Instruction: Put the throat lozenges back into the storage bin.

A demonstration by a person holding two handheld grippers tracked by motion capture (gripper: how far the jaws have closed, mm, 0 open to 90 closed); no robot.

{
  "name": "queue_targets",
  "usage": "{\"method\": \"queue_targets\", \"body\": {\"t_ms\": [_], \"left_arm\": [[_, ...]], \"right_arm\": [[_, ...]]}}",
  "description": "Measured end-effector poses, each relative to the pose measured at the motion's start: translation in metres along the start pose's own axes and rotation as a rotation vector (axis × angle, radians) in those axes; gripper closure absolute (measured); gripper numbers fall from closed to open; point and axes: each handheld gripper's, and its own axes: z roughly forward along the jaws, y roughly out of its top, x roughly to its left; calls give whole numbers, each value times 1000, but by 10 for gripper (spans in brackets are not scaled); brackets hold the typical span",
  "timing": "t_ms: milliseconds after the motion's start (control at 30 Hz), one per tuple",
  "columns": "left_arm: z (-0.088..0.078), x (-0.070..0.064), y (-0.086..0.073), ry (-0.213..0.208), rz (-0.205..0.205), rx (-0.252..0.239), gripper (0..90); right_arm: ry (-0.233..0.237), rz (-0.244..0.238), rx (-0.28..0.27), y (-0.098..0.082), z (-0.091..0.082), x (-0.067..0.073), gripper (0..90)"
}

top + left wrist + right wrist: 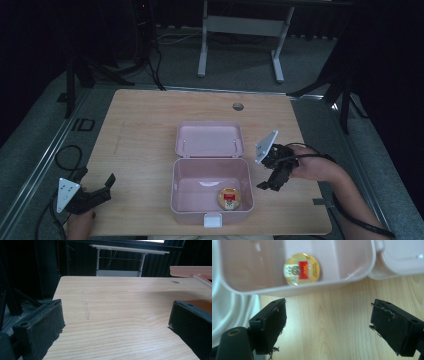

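My left claw rests open at the table's near-left corner, holding nothing. The round tin lies inside the pink box, lid flung back. My right claw hangs open just beside the box; I'd reach for the lid slowly and squarely

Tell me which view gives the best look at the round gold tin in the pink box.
The right gripper view: the tin lies close and sharp inside the pink box, its gold lid and red label plain. The high view shows it small, at the box's near right corner. In the left gripper view the box is just an edge at the right.
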Motion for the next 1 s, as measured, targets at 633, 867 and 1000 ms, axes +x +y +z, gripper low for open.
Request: {"method": "queue_targets", "body": {"t_ms": [633, 867, 1000], "left_arm": [[0, 0, 0, 1, -3, -2, 3], [0, 0, 0, 1, -3, -2, 3], [0, 0, 0, 1, -4, -3, 3]], "right_arm": [[-187, 300, -250, -96, 79, -22, 129], [-351, 433, -347, -121, 96, -27, 127], [-440, 494, -380, -131, 98, -30, 127]]}}
